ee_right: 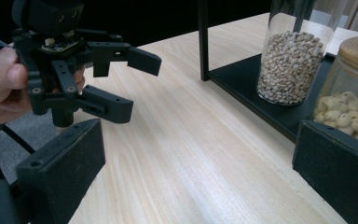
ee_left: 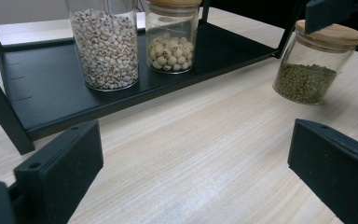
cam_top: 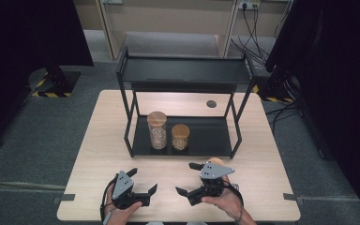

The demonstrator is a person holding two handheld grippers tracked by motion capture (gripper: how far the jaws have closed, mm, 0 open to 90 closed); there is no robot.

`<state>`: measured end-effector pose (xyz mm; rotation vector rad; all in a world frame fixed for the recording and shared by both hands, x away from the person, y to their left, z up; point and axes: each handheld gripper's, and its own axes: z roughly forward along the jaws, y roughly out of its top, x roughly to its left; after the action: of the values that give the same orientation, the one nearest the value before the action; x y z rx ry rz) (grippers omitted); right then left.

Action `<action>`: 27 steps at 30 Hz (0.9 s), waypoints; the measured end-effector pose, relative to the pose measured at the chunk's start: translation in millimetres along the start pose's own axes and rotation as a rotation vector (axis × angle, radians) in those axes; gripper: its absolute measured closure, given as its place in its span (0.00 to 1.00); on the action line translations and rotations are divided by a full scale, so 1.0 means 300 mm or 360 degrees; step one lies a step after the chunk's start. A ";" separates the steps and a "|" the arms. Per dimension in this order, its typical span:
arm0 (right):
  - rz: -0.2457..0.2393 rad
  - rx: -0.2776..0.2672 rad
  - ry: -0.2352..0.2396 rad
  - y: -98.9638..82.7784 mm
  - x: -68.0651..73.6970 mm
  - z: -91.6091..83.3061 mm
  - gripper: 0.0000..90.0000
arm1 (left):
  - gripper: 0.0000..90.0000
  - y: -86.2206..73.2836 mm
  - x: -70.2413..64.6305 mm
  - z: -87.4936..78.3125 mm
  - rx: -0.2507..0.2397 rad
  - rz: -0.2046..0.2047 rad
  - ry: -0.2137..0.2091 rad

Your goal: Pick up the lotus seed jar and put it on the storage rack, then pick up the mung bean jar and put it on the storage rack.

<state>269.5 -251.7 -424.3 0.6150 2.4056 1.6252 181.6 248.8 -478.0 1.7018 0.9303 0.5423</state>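
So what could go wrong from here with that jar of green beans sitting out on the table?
1. The jar of green beans stands right beside the right gripper, partly hidden under it from above; a careless turn could tip it.
2. The tall jar and short jar stand close together on the rack's lower shelf; sliding a third in could knock them.
3. The rack's front post could catch a gripper going in.

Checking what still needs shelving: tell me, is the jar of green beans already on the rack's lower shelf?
No, the green-bean jar stands on the table beside the rack.
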 end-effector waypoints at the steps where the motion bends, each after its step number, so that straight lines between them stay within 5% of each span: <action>1: 0.0001 0.0000 0.0004 -0.003 0.001 0.000 0.03 | 0.03 0.000 0.000 0.000 0.0000 0.0001 -0.0001; 27: 0.0051 0.0012 -0.0044 -0.073 0.022 -0.079 0.03 | 0.03 0.001 -0.004 -0.002 -0.0002 0.0009 0.0008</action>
<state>249.8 -276.0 -434.6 0.6761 2.3954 1.6103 180.4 248.1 -477.4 1.7030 0.9286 0.5508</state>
